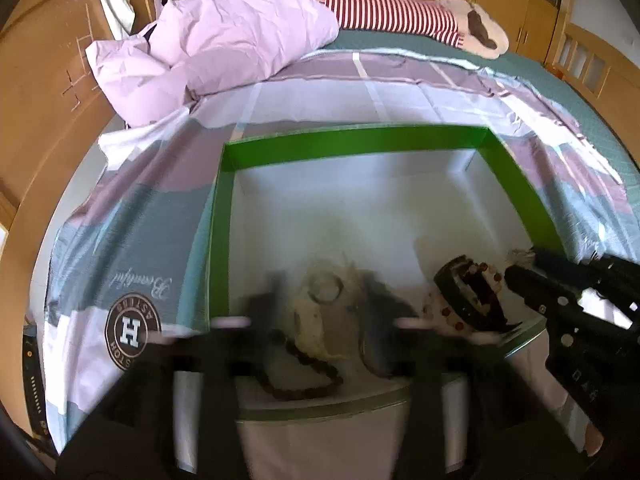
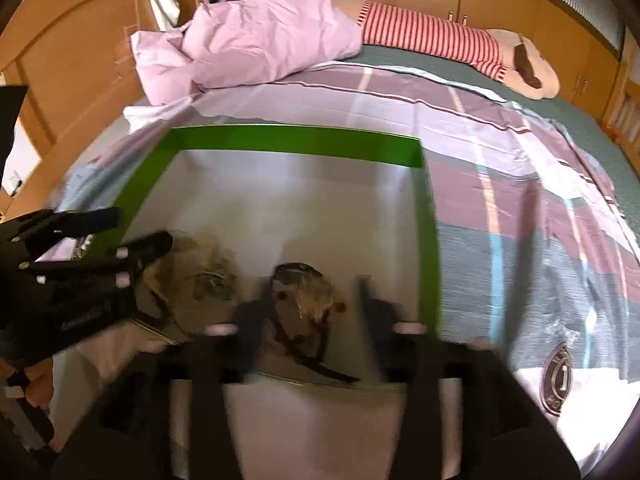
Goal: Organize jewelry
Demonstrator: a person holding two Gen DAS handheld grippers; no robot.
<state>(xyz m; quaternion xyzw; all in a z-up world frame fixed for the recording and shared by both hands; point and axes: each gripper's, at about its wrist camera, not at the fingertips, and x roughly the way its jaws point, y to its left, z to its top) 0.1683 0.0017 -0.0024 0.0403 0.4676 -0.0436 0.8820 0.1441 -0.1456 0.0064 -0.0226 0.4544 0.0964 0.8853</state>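
both pairs of jaws stand apart, gripping nothing, as the left gripper [image 1: 324,304] and right gripper [image 2: 316,300] hang over the jewelry [image 1: 468,300] heaped in the green-walled box [image 1: 360,144] on the bed [image 1: 132,240].

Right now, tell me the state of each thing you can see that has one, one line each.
Green-walled box: open, no lid on, lying on the bedspread.
Dark bead strand: loose on the box floor, near edge.
Black band: in the box, beside the beaded bracelet.
Left tongs: open, holding nothing.
Right tongs: open, over the jewelry, holding nothing.
Pink duvet: crumpled.
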